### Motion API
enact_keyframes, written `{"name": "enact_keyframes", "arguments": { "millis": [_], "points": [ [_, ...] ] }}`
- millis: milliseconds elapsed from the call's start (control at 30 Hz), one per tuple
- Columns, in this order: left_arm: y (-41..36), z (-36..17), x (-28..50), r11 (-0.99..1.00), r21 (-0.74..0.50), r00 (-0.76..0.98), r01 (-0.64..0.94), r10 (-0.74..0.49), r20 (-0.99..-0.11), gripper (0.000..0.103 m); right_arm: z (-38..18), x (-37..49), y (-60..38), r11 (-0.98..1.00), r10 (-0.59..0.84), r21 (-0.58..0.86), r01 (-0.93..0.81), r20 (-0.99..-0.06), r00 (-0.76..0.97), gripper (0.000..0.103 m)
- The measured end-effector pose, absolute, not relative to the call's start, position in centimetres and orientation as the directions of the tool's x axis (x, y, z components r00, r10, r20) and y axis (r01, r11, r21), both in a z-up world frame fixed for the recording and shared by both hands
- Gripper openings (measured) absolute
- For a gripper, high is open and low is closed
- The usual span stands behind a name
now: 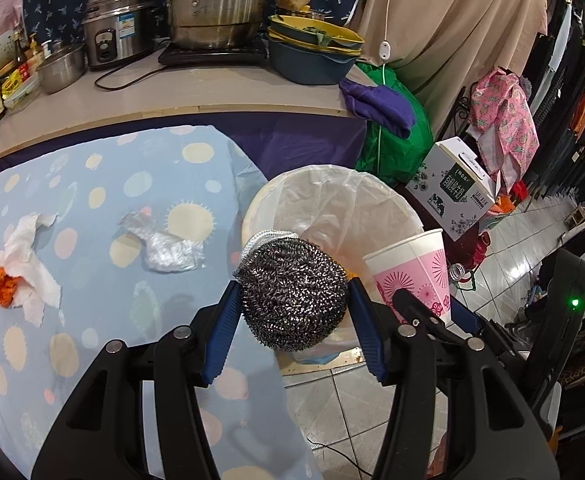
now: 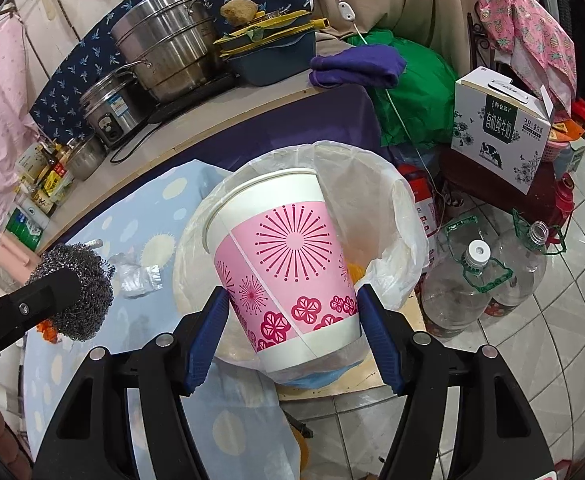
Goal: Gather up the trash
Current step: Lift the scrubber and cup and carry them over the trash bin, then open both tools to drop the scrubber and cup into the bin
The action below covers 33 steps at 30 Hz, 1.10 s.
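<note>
Both grippers hold trash at the lined bin

The bin, just ahead of both tools, has orange scraps inside; the right gripper clamps an empty paper cup over it; beside it, the left gripper clamps a steel scourer

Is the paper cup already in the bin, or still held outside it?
Still held outside. The right tool grips the paper cup by its base, tilted, in front of the lined bin.
</note>
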<state>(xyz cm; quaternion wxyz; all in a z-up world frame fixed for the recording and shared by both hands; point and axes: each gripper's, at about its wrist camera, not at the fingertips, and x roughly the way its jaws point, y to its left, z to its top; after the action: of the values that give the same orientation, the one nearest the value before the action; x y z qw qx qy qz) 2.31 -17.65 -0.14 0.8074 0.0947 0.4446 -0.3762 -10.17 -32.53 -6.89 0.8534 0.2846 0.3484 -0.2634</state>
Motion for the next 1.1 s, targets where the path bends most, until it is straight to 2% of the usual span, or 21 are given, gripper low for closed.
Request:
{"name": "enact_keyframes", "arguments": {
  "millis": [600, 800, 933, 1100],
  "points": [
    [-22.5, -1.4, 4.2, 0.681, -0.209, 0.291, 0.701, -0.541, -0.789, 0.052, -7.3, -8.3, -35.7, 0.68, -0.283, 0.271, 0.681, -0.761, 0.584, 0.064],
    [-23.1, -1.9, 5.2, 0.692, -0.236, 0.271, 0.682, -0.54, -0.797, 0.055, -7.2, -7.9, -36.0, 0.669, -0.296, 0.272, 0.692, -0.756, 0.583, 0.065],
    [-22.7, -1.6, 5.5, 0.704, -0.224, 0.301, 0.674, -0.538, -0.787, 0.064, -6.7, -7.9, -36.1, 0.664, -0.303, 0.276, 0.694, -0.749, 0.589, 0.066],
    [-22.0, -1.1, 5.8, 0.714, -0.227, 0.314, 0.663, -0.54, -0.781, 0.065, -6.1, -7.8, -35.8, 0.669, -0.305, 0.278, 0.689, -0.743, 0.596, 0.066]
  ]
}}
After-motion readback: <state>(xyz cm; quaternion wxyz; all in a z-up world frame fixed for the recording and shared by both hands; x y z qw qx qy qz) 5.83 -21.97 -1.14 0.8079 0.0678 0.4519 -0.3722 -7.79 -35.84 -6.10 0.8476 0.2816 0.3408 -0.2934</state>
